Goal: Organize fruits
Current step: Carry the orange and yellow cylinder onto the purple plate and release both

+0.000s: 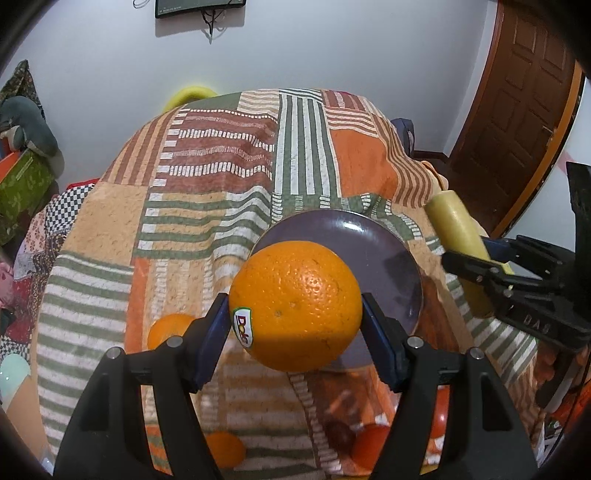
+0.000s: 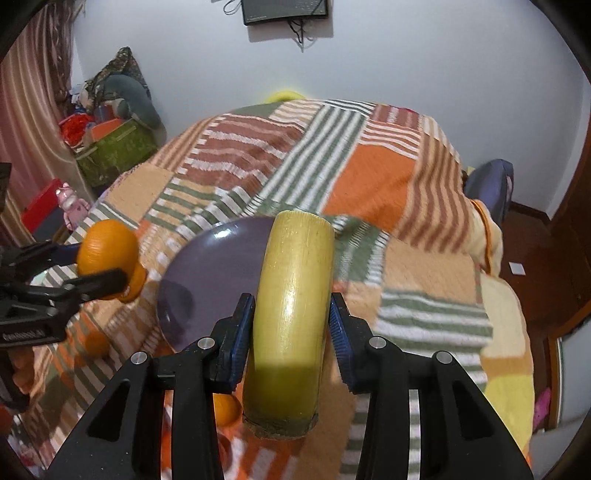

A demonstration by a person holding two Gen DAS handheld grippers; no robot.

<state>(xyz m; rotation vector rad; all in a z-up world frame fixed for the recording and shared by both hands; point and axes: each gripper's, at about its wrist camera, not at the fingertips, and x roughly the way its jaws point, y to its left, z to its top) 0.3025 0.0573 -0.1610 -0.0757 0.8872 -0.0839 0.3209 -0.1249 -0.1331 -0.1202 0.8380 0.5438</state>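
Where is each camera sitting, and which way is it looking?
Left wrist view: sits on the left gripper, looking forward and down along its fingers at the orange it holds over the purple plate; the right gripper shows at the right edge.
Right wrist view: sits on the right gripper, looking forward and down at the yellow-green stalk piece between its fingers; the left gripper with the orange shows at the left edge.
Shared: plate, orange, stalk piece, striped blanket, both grippers, wall screen.
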